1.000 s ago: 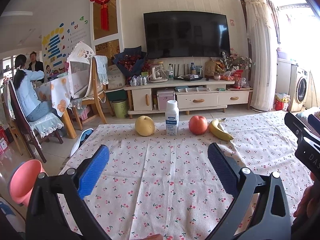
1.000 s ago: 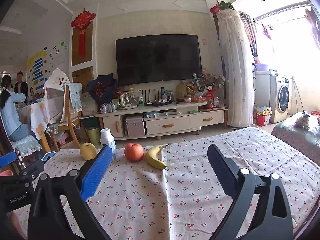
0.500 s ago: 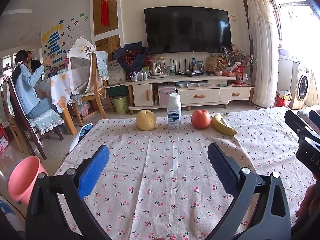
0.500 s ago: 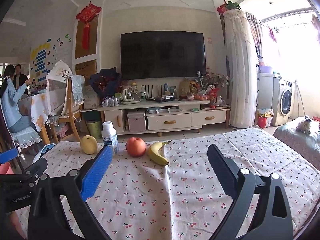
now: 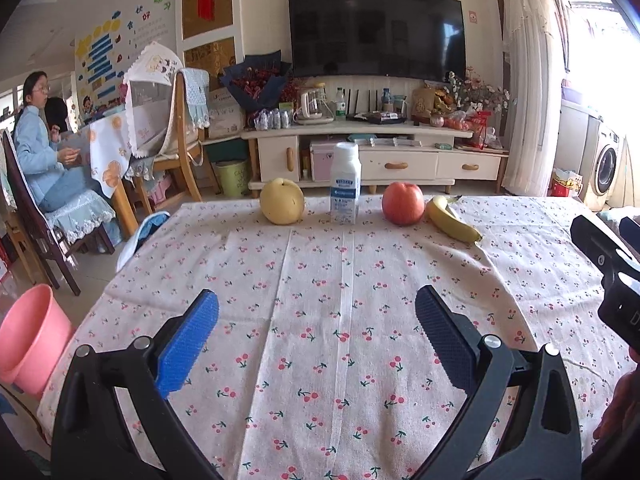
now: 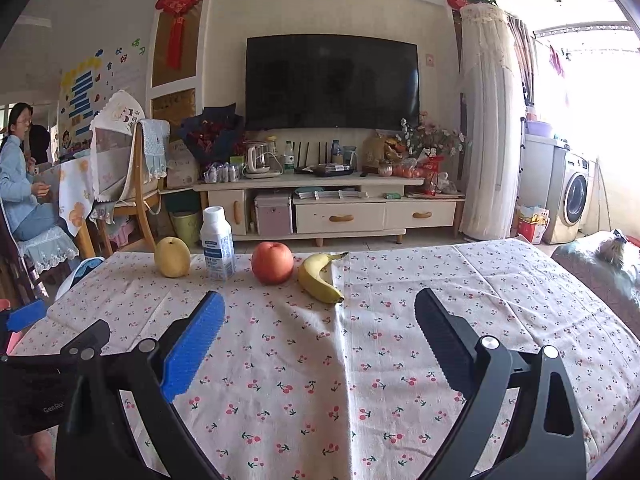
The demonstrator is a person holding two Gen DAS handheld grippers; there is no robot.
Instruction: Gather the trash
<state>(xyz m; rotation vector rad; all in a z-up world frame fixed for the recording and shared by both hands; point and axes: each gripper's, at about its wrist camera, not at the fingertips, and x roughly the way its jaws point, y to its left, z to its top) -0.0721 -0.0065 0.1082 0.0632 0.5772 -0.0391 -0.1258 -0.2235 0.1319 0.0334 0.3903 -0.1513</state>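
A white plastic bottle (image 5: pixel 345 184) with a blue label stands upright at the far edge of the cherry-print tablecloth (image 5: pixel 320 320); it also shows in the right wrist view (image 6: pixel 217 246). A yellow pear (image 5: pixel 282 207), a red apple (image 5: pixel 403 203) and a banana (image 5: pixel 452 224) lie in a row beside it. A pink bin (image 5: pixel 30 338) stands on the floor left of the table. My left gripper (image 5: pixel 316 328) is open and empty over the near table. My right gripper (image 6: pixel 320 328) is open and empty, to its right.
A wooden chair (image 5: pixel 176 140) and a seated person (image 5: pixel 40 152) are at the left. A TV cabinet (image 5: pixel 360 152) stands beyond the table. A washing machine (image 6: pixel 572 196) is at the far right.
Both grippers have tilted down and moved slightly forward toward the row of objects, which appears larger now. Both stay open and empty.
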